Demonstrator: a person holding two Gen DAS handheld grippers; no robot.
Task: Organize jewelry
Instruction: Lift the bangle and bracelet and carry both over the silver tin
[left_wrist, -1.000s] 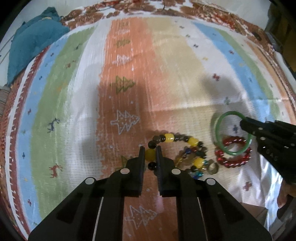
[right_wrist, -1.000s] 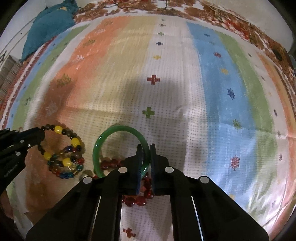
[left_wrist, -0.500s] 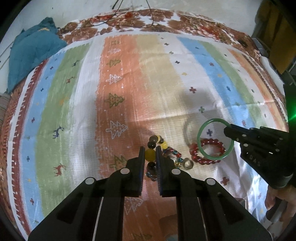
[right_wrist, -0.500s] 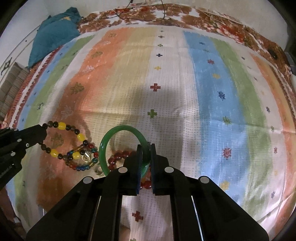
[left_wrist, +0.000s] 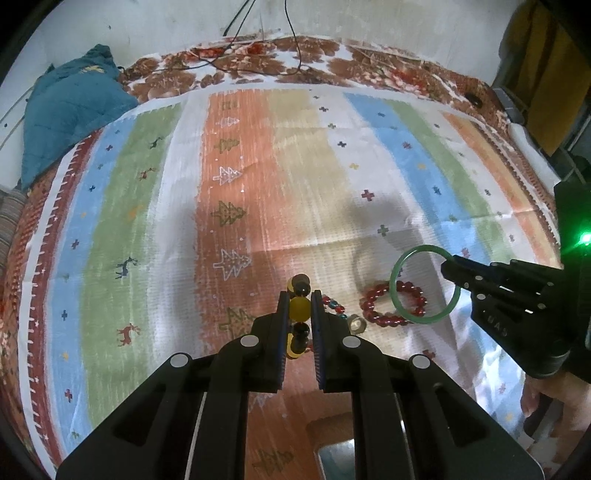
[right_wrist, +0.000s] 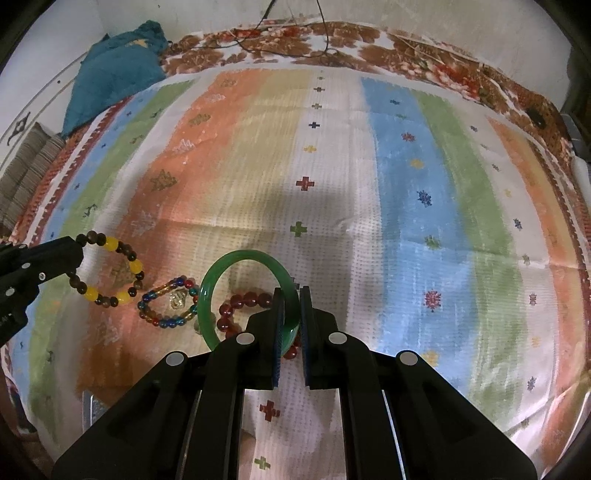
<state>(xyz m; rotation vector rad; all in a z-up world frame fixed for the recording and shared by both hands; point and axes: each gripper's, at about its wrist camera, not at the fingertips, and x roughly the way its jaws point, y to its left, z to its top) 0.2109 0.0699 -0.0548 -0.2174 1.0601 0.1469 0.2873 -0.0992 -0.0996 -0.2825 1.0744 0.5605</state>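
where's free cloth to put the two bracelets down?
Free: the striped cloth right of the right tool holding the green bangle, and everything beyond the pile. Also left of the left tool holding the yellow-bead bracelet. Crowded: red bead bracelet, multicolour bracelet and ring between the tools.

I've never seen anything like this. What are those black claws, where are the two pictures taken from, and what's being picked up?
No robot here: a person holds a two-finger gripper in each hand, each carrying a camera looking along its fingers. The left gripper pinches a yellow-and-dark bead bracelet. The right gripper pinches a green bangle. Each view also catches the other gripper from the side. On the striped cloth lie a red bead bracelet, a multicoloured bead bracelet and a small ring.
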